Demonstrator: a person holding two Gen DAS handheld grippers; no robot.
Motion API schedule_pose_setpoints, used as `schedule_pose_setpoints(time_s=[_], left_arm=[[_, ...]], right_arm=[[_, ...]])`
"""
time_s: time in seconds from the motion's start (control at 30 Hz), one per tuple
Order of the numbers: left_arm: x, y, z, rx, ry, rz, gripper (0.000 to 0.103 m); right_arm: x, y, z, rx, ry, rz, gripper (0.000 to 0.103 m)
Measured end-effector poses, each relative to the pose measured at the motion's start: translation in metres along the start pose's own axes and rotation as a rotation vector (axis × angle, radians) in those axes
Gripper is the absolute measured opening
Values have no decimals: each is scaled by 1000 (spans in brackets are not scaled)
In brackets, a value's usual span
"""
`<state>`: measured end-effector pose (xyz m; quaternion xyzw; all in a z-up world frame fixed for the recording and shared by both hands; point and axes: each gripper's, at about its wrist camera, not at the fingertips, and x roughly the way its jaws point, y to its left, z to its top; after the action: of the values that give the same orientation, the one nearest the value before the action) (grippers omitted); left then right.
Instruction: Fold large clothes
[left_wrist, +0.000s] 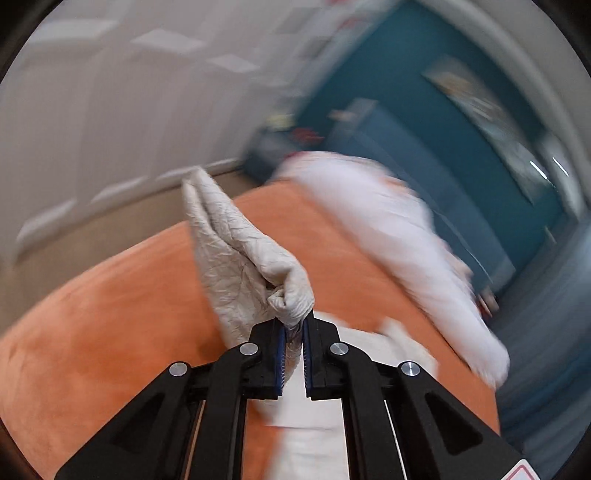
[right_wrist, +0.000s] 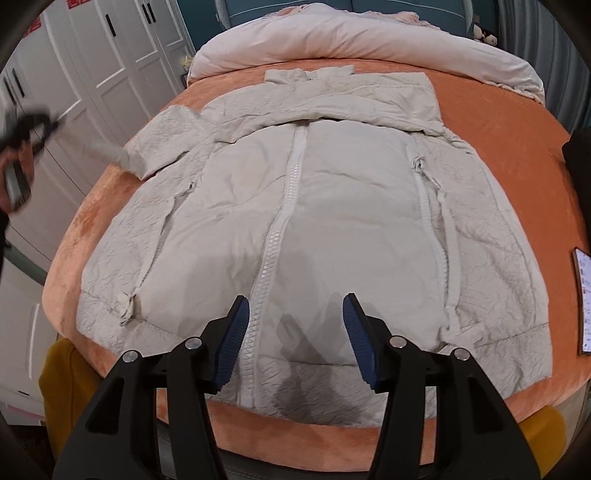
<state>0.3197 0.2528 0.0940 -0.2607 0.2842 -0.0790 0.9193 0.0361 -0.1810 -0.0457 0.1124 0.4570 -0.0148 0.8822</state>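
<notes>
A: Where is the coat (right_wrist: 314, 221)?
B: Flat across the orange bed (right_wrist: 517, 147), filling mid-frame.
A: And the grippers?
B: Left gripper (left_wrist: 294, 332) pinches the cuff (left_wrist: 288, 295); right gripper (right_wrist: 295, 332) hangs spread, empty, over the hem.
A: Handling?
B: Likely puffy, soft, light; grip the edges.

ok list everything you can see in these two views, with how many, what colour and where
coat: one, off-white, zipped, spread flat on the bed, one sleeve lifted
sleeve: one, off-white, cuff pinched in the left claw
bedspread: one, orange, under the coat
duvet: one, pale pink, bunched at the far end of the bed
wardrobe doors: several, white, along the wall beside the bed
wall: one, teal, behind the bed head
booklet: one, white pages, at the bed's edge, partly cut off
left claw: one, black with blue pads, shut on the sleeve
right claw: one, black with blue pads, open above the coat's hem
</notes>
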Motion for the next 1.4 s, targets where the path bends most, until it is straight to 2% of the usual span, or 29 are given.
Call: schedule_pose_setpoints(time_s=[0.03,0.07,0.13,0.17,0.23,0.27,0.33,0.4,0.43,0.53,0.63,0.7,0.8,0.83,0.97,1.17,1.33,1.37,1.4], left_arm=[[-2,-29,-3,50,3,-36,4],[-1,-76,-11,129,20,-95,4],[7,-145,-34,230,73,-180,4],[15,-184,-57,279,123,-227,5],[33,-229,-96,337,209,-260,7],[45,-254,-129,376,269,-260,9],[67,-280,-185,433,360,-235,13],[90,-293,-245,473,506,-200,29],[102,-292,-274,468,583,-167,30],[94,-274,-312,408,627,-124,30],[83,-247,-311,344,609,-117,34],[71,-229,-307,351,569,-88,36],[47,-188,-283,352,493,-14,44],[41,-179,-271,338,481,7,44],[46,-130,-233,242,438,87,44],[59,-89,-182,145,352,161,44],[83,-68,-166,87,343,191,44],[85,-65,-165,79,346,192,44],[91,-63,-165,71,351,193,44]], right_arm=[[-1,-1,-1,7,-3,5,51],[-2,-4,0,18,-7,8,51],[-7,-9,2,35,-18,13,51],[-11,-14,3,42,-27,3,51],[-16,-21,6,41,-30,-43,51],[-19,-28,7,35,-22,-77,52],[-21,-41,9,34,3,-128,53],[-23,-55,8,59,24,-146,55],[-24,-65,6,82,35,-145,56],[-24,-85,2,133,58,-143,56],[-21,-96,-1,148,69,-147,56],[-19,-101,1,156,68,-141,56],[-15,-104,13,166,59,-113,56],[-15,-103,17,166,56,-105,56],[-6,-98,63,165,12,-75,59],[26,-93,133,165,-61,-32,66],[80,-94,162,237,1,11,66],[92,-92,165,237,21,4,62],[101,-88,166,227,39,2,53]])
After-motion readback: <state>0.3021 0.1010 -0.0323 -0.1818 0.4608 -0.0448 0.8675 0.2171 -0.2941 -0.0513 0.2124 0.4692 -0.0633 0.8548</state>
